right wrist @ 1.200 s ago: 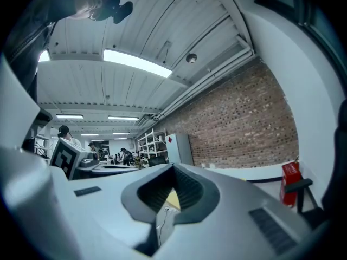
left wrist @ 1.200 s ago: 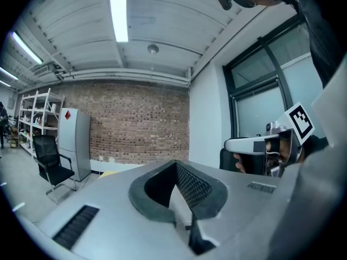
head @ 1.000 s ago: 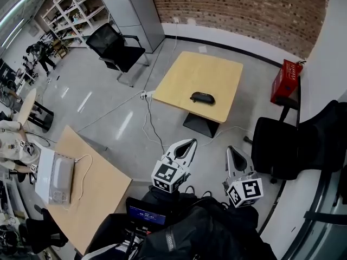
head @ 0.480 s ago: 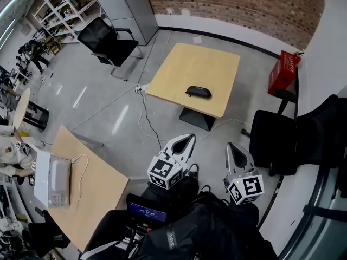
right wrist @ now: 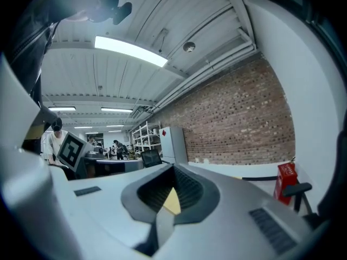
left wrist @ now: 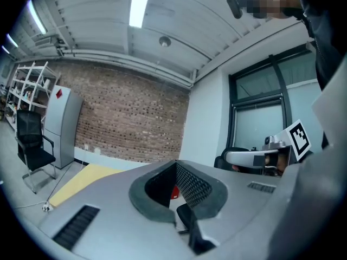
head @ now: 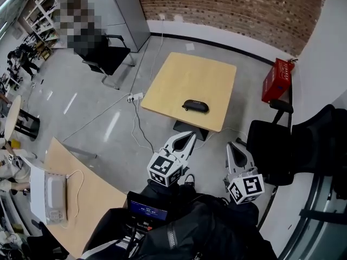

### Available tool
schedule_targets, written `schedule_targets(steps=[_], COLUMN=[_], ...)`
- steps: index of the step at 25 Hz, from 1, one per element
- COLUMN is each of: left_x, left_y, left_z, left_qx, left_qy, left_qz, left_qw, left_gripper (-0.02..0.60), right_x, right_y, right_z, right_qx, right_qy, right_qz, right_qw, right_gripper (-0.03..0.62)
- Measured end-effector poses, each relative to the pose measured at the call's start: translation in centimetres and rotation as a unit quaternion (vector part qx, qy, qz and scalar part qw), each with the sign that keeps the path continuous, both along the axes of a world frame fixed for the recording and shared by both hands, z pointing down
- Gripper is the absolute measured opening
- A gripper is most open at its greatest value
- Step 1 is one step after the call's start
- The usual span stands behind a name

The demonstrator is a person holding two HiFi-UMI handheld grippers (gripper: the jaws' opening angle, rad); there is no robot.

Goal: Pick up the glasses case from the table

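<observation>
The black glasses case (head: 195, 106) lies near the front edge of a square wooden table (head: 179, 80) in the head view. Both grippers hover over the floor short of the table and point at it. My left gripper (head: 189, 136) is shut and empty, its tips just before the table's front edge. My right gripper (head: 233, 144) is shut and empty too, to the right of the case. In the left gripper view the joined jaws of the left gripper (left wrist: 176, 164) hide the case; the table (left wrist: 81, 179) shows at left. In the right gripper view the right gripper (right wrist: 173, 168) blocks the case.
Black office chairs stand at right (head: 282, 150) and back left (head: 103, 56). A red box (head: 275, 80) sits by the wall beyond the table. A cable and power strip (head: 134, 97) lie on the floor at left. Another wooden table (head: 92, 199) with a white device is lower left.
The view and both grippers have advanced toward the table; the table and case now sit closer to the gripper tips. Both grippers stay shut.
</observation>
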State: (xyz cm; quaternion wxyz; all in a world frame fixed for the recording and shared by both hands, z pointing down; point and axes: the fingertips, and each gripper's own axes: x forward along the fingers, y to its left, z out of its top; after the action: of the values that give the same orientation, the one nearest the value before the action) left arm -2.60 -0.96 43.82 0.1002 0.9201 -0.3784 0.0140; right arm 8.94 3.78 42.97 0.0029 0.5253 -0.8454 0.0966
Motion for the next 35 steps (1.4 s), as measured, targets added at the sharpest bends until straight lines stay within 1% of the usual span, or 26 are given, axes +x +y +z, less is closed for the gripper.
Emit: schedule_targets(steps=[3,8,15,19,21,24,30,35], left_x=[-0.6,-2.3,-4.0,-4.7,-4.8,-4.8,-3.7,-4.2], left_y=[-1.6,-3.8,-6.3,-7.5,-8.0,-8.2,-8.8,-10.4], left_z=[0.3,1.3,2.4,3.2,3.1,3.7,4.5,5.0], left_qx=[-0.01,-0.025,-0.044,-0.051,-0.059,-0.056,-0.07,-0.061], left_qy=[0.004,0.012,0.025,0.024,0.025,0.028,0.029,0.009], left_qz=[0.01,0.012,0.024,0.025,0.022,0.03,0.033,0.014], left_qw=[0.9999,0.9995,0.9984,0.9981,0.9977,0.9976,0.9966,0.998], left_gripper=[-0.002,-0.002,-0.002,-0.002,-0.002,-0.002,-0.002,-0.002], right_x=[-0.5,-1.9,-4.8,-5.4,-5.6,-5.7,-4.9,-5.3], right_y=[-1.9,-4.6,-7.2,-8.2,-8.5,-8.7,-9.9,-12.6], right_z=[0.4,0.9,2.0,2.8,3.0,3.3,4.3,4.9], right_qx=[-0.007,-0.02,-0.036,-0.049,-0.055,-0.061,-0.078,-0.079], right_qy=[0.003,0.008,0.019,0.025,0.026,0.027,0.029,0.02], right_qz=[0.005,0.01,0.0,0.002,0.004,0.006,0.003,-0.015], right_qw=[1.0,1.0,0.999,0.999,0.998,0.998,0.997,0.997], right_gripper=[0.005,0.003,0.003,0.005,0.003,0.005,0.004,0.003])
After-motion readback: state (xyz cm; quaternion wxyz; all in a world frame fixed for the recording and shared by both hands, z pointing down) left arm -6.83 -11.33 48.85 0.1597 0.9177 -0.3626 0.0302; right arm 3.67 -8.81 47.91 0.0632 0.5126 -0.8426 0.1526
